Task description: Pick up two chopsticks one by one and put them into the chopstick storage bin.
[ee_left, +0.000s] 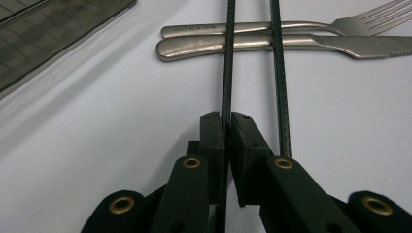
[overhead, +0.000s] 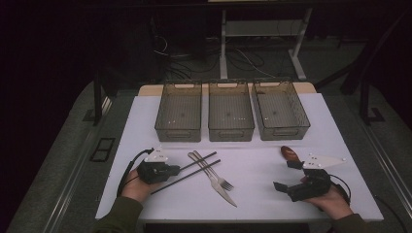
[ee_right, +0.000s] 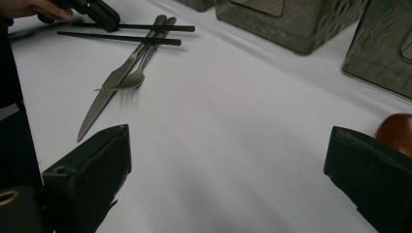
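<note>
Two black chopsticks lie across the handles of a steel fork (overhead: 219, 180) and knife (overhead: 224, 193) on the white table. My left gripper (overhead: 177, 170) (ee_left: 227, 119) is shut on the near end of the farther chopstick (overhead: 199, 161) (ee_left: 227, 73). The other chopstick (overhead: 187, 177) (ee_left: 279, 73) runs just beside its right jaw, not gripped. My right gripper (overhead: 285, 175) (ee_right: 228, 145) stands open at the right, nothing between its fingers. A brown wooden spoon (overhead: 290, 153) (ee_right: 396, 128) lies just beyond its far jaw.
Three dark see-through bins stand in a row at the back of the table: left (overhead: 178, 132), middle (overhead: 231, 132), right (overhead: 284, 132). The white table surface (overhead: 257, 170) lies bare between the cutlery and my right gripper. Desk legs and cables are on the floor behind.
</note>
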Action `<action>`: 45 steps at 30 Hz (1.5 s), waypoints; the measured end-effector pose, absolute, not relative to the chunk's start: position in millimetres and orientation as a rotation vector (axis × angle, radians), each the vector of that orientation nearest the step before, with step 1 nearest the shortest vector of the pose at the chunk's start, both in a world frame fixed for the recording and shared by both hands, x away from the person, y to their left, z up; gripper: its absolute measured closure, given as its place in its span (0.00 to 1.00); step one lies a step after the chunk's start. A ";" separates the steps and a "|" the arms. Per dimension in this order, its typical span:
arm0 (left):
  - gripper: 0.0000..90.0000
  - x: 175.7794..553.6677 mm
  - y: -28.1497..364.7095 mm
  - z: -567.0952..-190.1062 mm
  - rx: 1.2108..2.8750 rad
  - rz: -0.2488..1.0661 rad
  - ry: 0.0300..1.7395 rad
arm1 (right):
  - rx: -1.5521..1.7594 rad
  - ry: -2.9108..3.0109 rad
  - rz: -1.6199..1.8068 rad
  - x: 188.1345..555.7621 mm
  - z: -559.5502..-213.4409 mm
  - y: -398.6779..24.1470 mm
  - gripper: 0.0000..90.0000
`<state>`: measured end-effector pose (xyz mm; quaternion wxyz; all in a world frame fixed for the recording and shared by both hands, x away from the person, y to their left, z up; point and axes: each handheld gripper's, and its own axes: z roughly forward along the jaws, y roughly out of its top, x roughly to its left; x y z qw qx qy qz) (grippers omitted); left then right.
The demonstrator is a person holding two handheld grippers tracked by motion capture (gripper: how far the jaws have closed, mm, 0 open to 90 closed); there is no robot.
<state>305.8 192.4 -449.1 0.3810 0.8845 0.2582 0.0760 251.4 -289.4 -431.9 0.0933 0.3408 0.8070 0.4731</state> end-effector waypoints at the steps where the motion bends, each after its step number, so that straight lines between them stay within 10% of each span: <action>1: 0.94 305.8 192.1 -449.3 2.255 0.191 0.661 | 1.008 2.394 1.401 251.3 -432.0 -289.4 0.03; 45: 0.95 303.7 190.6 -412.6 2.179 0.179 0.698 | 1.019 2.373 1.354 252.9 -441.3 -287.4 0.09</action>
